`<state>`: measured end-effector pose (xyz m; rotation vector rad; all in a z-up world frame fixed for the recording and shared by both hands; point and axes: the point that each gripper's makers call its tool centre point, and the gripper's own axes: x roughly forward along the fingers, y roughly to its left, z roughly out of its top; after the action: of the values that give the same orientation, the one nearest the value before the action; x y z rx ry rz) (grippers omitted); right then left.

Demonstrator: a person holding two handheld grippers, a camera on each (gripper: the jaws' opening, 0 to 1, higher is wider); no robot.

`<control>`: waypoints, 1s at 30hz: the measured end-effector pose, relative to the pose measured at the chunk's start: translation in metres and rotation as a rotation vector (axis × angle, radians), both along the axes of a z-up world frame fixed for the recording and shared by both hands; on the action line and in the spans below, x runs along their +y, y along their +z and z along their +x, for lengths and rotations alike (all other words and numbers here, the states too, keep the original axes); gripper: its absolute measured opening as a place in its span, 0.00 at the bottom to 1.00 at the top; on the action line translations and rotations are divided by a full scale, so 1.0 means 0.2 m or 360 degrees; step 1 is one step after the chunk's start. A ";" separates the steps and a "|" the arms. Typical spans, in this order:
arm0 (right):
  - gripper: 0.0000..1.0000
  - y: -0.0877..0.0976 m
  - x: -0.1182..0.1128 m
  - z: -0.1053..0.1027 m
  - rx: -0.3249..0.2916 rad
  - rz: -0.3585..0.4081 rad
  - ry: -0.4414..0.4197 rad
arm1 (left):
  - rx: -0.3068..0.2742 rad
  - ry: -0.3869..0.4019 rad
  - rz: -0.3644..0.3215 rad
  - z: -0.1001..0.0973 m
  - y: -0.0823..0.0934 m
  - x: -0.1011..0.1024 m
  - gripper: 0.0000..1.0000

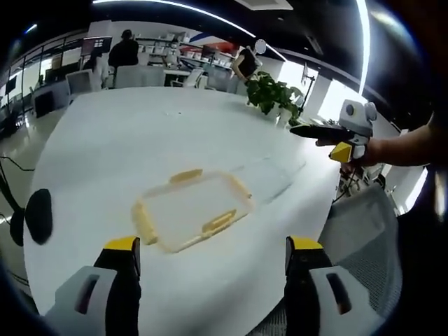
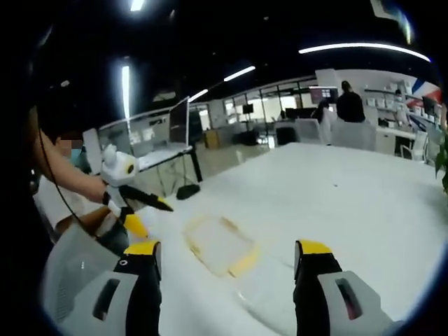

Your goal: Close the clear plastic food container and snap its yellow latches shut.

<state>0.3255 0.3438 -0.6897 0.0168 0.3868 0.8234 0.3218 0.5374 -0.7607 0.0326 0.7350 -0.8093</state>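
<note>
On the white table [image 1: 126,147] lies a clear plastic piece with yellow latches [image 1: 192,210] around its rim, and a second clear piece [image 1: 269,175] rests against its far right side. The left gripper [image 1: 213,253] hovers above the near table edge, open, nothing between its jaws. The right gripper [image 1: 329,134] hangs in the air to the right of the container, held by a hand. In the right gripper view the latched piece [image 2: 218,245] lies ahead of the open, empty right gripper [image 2: 229,253], with the left gripper [image 2: 133,197] at the left.
A potted plant [image 1: 273,94] stands at the table's far right edge. A grey mesh chair [image 1: 364,231] sits at the near right, and a black object [image 1: 38,215] is beside the table's left edge. Desks, chairs and people [image 1: 124,49] fill the background.
</note>
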 end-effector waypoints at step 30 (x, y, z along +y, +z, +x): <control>0.76 -0.09 0.18 0.07 -0.0007 -0.0163 0.0142 | 0.0037 -0.0260 0.0111 0.14 -0.05 0.08 0.83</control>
<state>0.3392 0.3795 -0.7081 -0.0982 0.4275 0.8906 0.3495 0.5529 -0.7699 0.1478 0.7897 -0.9406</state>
